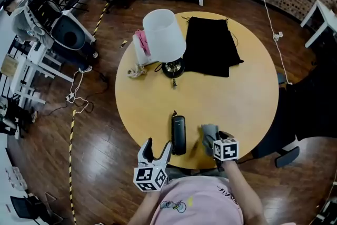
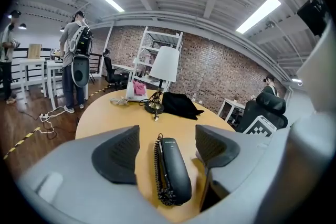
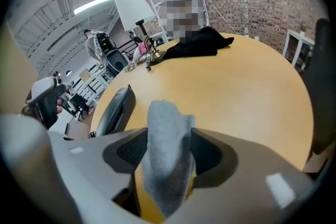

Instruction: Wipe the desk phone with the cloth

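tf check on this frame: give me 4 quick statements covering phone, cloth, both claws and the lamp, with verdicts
1. The desk phone lies flat on the table, near its front edge. True.
2. The left claw is clamped on the desk phone. False: its jaws stand apart, and the phone lies on the table ahead of them, clear of both pads.
3. A grey cloth stands between the jaws of the right claw. True.
4. The lamp lies tipped over next to the phone. False: it stands upright on the far side of the table, beside the black fabric.
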Demonstrator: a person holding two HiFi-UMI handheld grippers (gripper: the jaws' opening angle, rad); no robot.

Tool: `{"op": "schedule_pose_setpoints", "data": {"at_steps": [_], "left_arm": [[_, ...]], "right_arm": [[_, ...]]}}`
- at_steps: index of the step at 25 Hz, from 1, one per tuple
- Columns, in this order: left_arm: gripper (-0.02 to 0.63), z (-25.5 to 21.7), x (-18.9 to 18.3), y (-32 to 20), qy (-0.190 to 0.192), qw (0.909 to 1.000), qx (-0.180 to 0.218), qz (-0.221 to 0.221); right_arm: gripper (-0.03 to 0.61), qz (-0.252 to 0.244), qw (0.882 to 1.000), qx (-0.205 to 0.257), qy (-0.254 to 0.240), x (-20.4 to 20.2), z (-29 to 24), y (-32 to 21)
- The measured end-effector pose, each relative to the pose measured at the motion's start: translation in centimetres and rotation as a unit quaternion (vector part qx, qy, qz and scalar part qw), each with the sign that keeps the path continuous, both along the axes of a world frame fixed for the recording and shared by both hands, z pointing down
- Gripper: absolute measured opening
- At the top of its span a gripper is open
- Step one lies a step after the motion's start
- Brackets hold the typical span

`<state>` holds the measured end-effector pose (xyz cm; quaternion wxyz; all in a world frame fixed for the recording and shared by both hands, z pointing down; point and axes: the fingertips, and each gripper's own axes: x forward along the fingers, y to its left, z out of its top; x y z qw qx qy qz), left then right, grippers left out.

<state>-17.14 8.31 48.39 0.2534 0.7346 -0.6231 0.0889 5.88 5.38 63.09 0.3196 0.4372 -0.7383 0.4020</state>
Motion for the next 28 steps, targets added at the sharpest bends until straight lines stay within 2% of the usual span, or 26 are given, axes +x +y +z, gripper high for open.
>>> {"op": "schedule_pose_setpoints", "data": {"at_steps": [2, 4, 6, 8, 9, 10, 12, 13, 14, 18, 23, 28], "left_arm": [[0.342, -0.2, -0.1, -0.1, -0.001, 1.0, 0.002, -0.003], [0.342, -0.8, -0.2, -0.2, 0.0, 0.9999, 0.006, -0.009], [0.342, -1.8, -0.4, -0.4, 0.013, 0.9996, 0.013, -0.019], [0.342, -3.7, -0.8, -0.7, 0.032, 0.9985, 0.032, -0.032], [0.342, -4.9, -0.9, -0.9, 0.036, 0.9975, 0.048, -0.038], [0.342, -6.3, -1.1, -1.0, 0.034, 0.9962, 0.067, -0.044], [0.342, -8.9, -1.5, -1.3, 0.017, 0.9927, 0.107, -0.053], [0.342, -10.0, -1.6, -1.4, 0.006, 0.9907, 0.123, -0.057], [0.342, -10.8, -1.6, -1.4, -0.005, 0.9888, 0.137, -0.059], [0.342, -12.3, -1.3, -1.4, -0.019, 0.9861, 0.154, -0.06], [0.342, -12.5, -1.1, -1.3, -0.024, 0.9861, 0.153, -0.061], [0.342, -12.1, -1.0, -0.9, -0.034, 0.987, 0.144, -0.063]], "right_arm": [[0.296, 0.005, 1.0, 0.009, -0.007, 0.5, -1.5, -0.9], [0.299, 0.009, 0.999, 0.036, -0.02, 1.0, -4.5, -2.1], [0.299, 0.006, 0.995, 0.09, -0.044, 1.1, -9.5, -3.4], [0.299, 0.013, 0.981, 0.183, -0.064, 1.5, -16.0, -4.3], [0.299, 0.026, 0.966, 0.25, -0.065, 2.1, -19.6, -4.6], [0.298, 0.04, 0.942, 0.327, -0.058, 2.8, -23.1, -4.6], [0.288, 0.05, 0.884, 0.464, -0.034, 3.4, -28.5, -3.7], [0.288, 0.044, 0.863, 0.502, -0.024, 3.1, -29.5, -2.8], [0.288, 0.034, 0.855, 0.518, -0.02, 2.7, -29.4, -1.9], [0.287, 0.014, 0.862, 0.505, -0.035, 1.9, -27.9, -1.0], [0.287, 0.015, 0.854, 0.518, -0.048, 2.2, -28.8, -2.0], [0.285, -0.009, 0.858, 0.511, -0.056, 1.0, -28.2, -1.7]]}}
